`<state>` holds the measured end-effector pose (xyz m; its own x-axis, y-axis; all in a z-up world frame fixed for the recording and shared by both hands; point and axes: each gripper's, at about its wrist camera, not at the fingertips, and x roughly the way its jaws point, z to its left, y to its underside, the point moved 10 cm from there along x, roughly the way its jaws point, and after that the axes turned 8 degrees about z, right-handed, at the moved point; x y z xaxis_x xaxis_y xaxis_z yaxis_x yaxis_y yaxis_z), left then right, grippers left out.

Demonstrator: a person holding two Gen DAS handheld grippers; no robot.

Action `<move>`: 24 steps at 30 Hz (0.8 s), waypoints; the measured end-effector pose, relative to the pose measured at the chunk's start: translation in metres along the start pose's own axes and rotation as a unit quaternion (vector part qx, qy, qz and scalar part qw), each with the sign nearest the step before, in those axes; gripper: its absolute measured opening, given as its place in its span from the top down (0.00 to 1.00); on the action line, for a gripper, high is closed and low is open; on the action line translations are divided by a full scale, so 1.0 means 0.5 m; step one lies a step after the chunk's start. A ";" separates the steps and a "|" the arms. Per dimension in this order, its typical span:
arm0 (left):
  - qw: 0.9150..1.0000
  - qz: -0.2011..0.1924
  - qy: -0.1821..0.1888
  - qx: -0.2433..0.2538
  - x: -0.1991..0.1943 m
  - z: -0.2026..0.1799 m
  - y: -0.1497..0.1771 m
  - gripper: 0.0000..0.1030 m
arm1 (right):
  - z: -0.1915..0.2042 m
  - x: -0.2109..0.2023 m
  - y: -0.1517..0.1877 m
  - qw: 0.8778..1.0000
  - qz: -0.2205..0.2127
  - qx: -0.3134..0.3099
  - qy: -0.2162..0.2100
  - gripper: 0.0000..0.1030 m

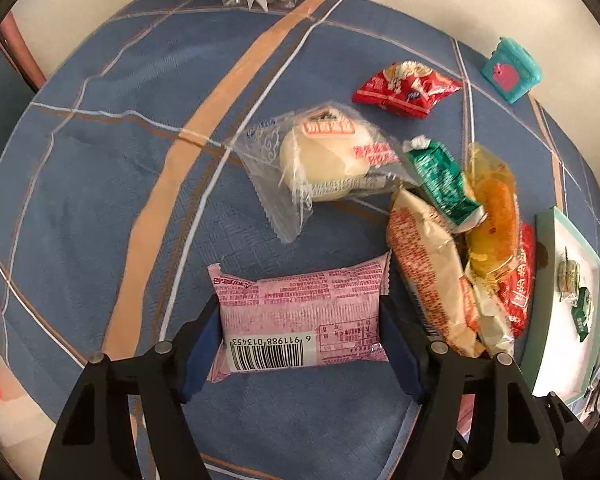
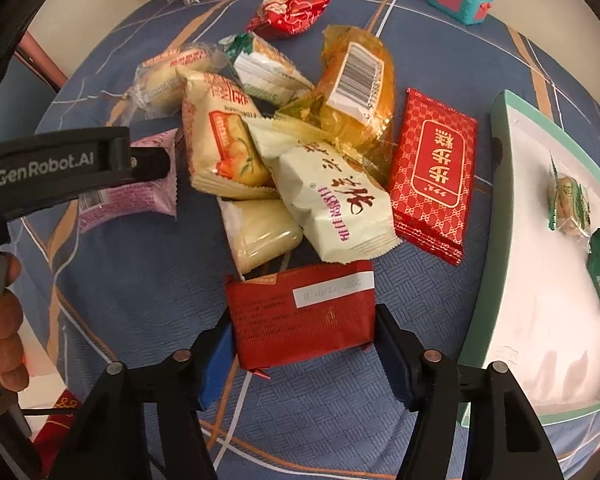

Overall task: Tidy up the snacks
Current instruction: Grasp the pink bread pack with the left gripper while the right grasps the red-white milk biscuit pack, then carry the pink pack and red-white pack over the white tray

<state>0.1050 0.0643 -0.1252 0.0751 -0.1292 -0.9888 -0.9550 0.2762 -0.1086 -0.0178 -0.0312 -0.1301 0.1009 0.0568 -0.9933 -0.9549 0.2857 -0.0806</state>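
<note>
Left wrist view: our left gripper (image 1: 300, 334) fingers clamp the pink packet (image 1: 300, 316); our right gripper (image 2: 302, 344) fingers clamp the red packet (image 2: 300, 312) near the tray (image 2: 496, 216).

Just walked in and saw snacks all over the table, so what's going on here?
A person is sorting snacks with a claw in each hand. The left claw is clamped on a pink packet; the right claw grips a dark red packet. A pile of snacks lies loose on the blue tablecloth, and the white tray holds only a few.
</note>
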 end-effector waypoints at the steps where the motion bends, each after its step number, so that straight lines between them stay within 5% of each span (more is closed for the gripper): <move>1: 1.000 -0.006 -0.002 0.001 -0.009 -0.004 -0.002 0.27 | -0.002 -0.007 -0.001 1.000 -0.002 0.002 -0.003 0.35; 24: 0.996 -0.086 0.012 0.014 -0.147 -0.047 -0.010 0.27 | -0.080 -0.141 -0.023 0.995 -0.075 0.043 -0.047 0.46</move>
<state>0.0974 0.0502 -0.0495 0.2297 -0.1990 -0.9527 -0.9199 0.2752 -0.2793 -0.0250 -0.0765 -0.0626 0.2698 0.0954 -0.9582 -0.8999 0.3790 -0.2156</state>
